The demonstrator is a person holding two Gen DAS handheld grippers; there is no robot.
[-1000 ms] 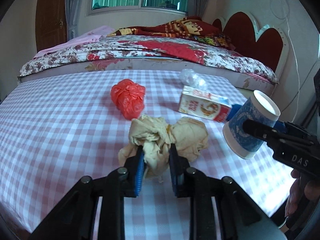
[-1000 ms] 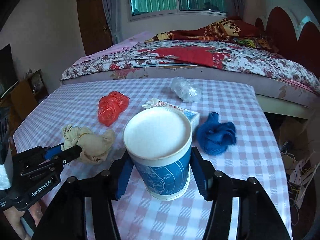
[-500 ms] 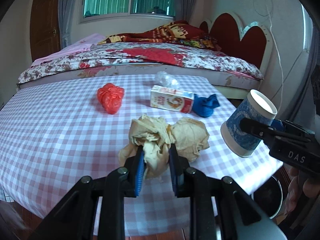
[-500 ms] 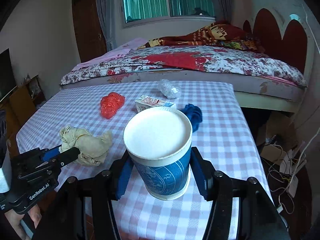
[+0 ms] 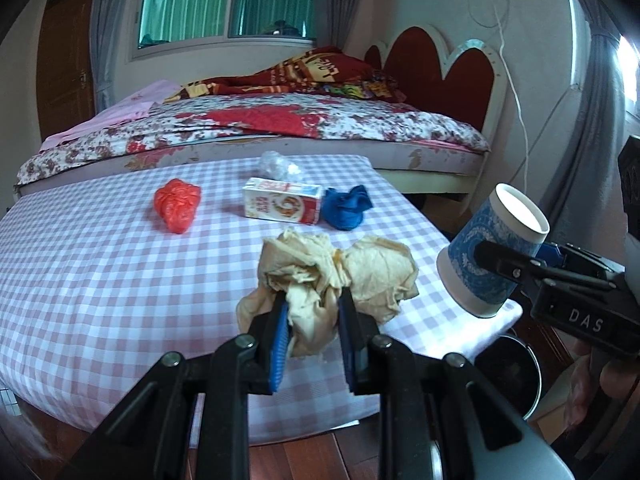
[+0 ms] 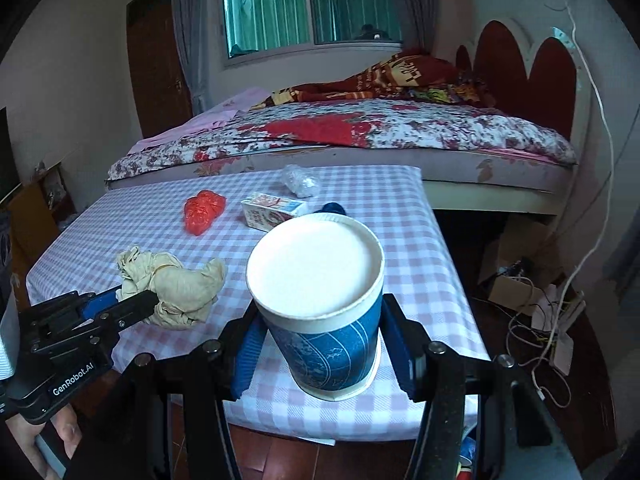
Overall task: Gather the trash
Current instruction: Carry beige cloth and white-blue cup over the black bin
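My left gripper [image 5: 313, 312] is shut on a crumpled beige paper wad [image 5: 340, 272], held above the near edge of the pink checked table [image 5: 100, 280]; the wad [image 6: 176, 284] and left gripper [image 6: 136, 304] also show in the right wrist view. My right gripper [image 6: 320, 344] is shut on a blue-and-white paper cup [image 6: 320, 292], upright with its white rim up; in the left wrist view the cup [image 5: 492, 256] hangs tilted past the table's right corner. On the table lie a red plastic bag [image 5: 178, 204], a carton [image 5: 282, 205], a blue cloth [image 5: 346, 210] and a clear crumpled bag [image 5: 278, 166].
A bed [image 5: 280, 120] with a floral cover and red heart headboard [image 5: 448, 68] stands behind the table. A round dark bin [image 5: 508, 372] sits on the wooden floor under the table's right corner. Cables and boxes [image 6: 532, 292] lie on the floor at right.
Both grippers have pulled back from the table and risen a little, each keeping its load. The table looks farther away and its near edge and the floor have come into view.
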